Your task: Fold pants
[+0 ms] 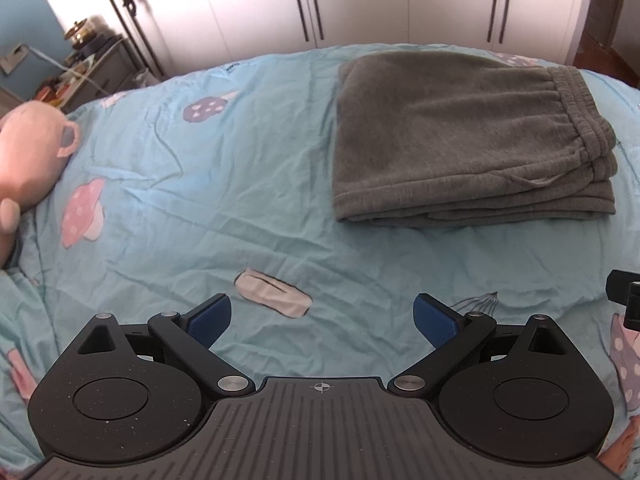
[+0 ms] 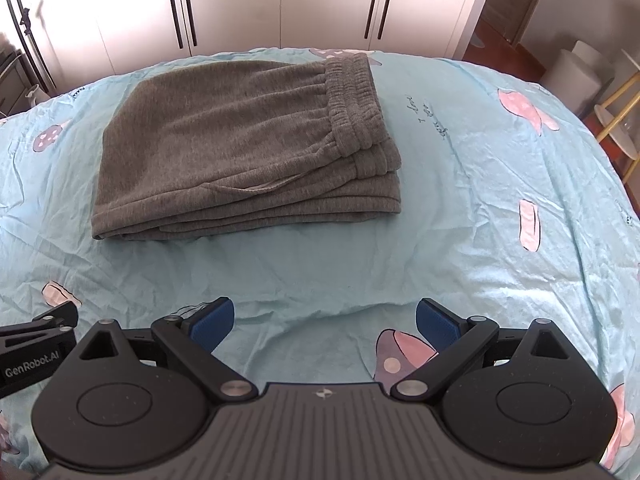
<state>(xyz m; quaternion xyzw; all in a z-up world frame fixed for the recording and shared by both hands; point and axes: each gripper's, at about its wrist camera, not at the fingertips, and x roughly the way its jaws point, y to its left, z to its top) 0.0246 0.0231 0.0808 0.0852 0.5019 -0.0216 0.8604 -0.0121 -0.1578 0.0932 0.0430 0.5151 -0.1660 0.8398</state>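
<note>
Grey sweatpants (image 1: 448,136) (image 2: 240,148) lie folded in a thick rectangular stack on the light blue bedspread (image 1: 248,184) (image 2: 460,216), elastic waistband on the right side. My left gripper (image 1: 323,322) is open, held over bare bedspread well short of the stack and to its left. My right gripper (image 2: 325,322) is open too, hovering in front of the stack's near edge with nothing between its blue pads (image 2: 212,326). Each gripper shows at the edge of the other's view.
A pink plush toy (image 1: 28,164) lies at the left of the bed. White wardrobe doors (image 2: 280,4) stand behind the bed. A cluttered bedside cabinet (image 1: 92,72) is at back left, a yellow-legged stand (image 2: 616,112) at far right.
</note>
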